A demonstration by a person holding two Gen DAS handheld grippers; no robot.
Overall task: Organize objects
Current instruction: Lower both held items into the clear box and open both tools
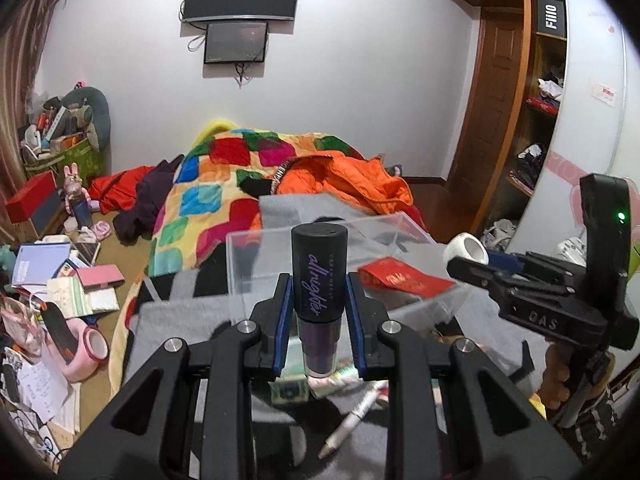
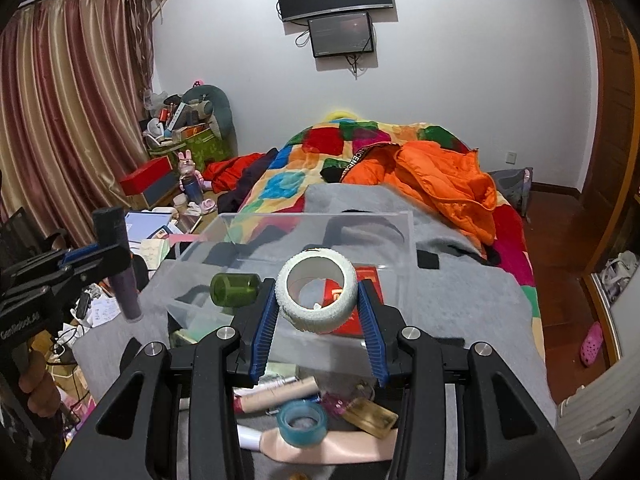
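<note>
My left gripper (image 1: 318, 292) is shut on a black-and-purple spray bottle (image 1: 318, 252), held upright above the grey blanket; the right wrist view has this gripper (image 2: 110, 250) and bottle (image 2: 129, 288) at the left edge. My right gripper (image 2: 317, 292) is shut on a white tape roll (image 2: 320, 318), its hole facing forward; from the left wrist the gripper (image 1: 474, 261) and roll (image 1: 466, 250) appear at right. Just beyond both stands a clear plastic box (image 2: 404, 240) (image 1: 256, 264) holding a red envelope (image 1: 404, 280) (image 2: 368, 276) and a green bottle (image 2: 234, 289).
Loose items lie on the blanket below the grippers: a pen (image 1: 352, 416), a blue tape roll (image 2: 302, 424), tubes and a gold case. An orange jacket (image 2: 432, 176) and a patchwork quilt (image 1: 208, 200) cover the bed behind. Papers and boxes clutter the floor at left (image 1: 60, 280).
</note>
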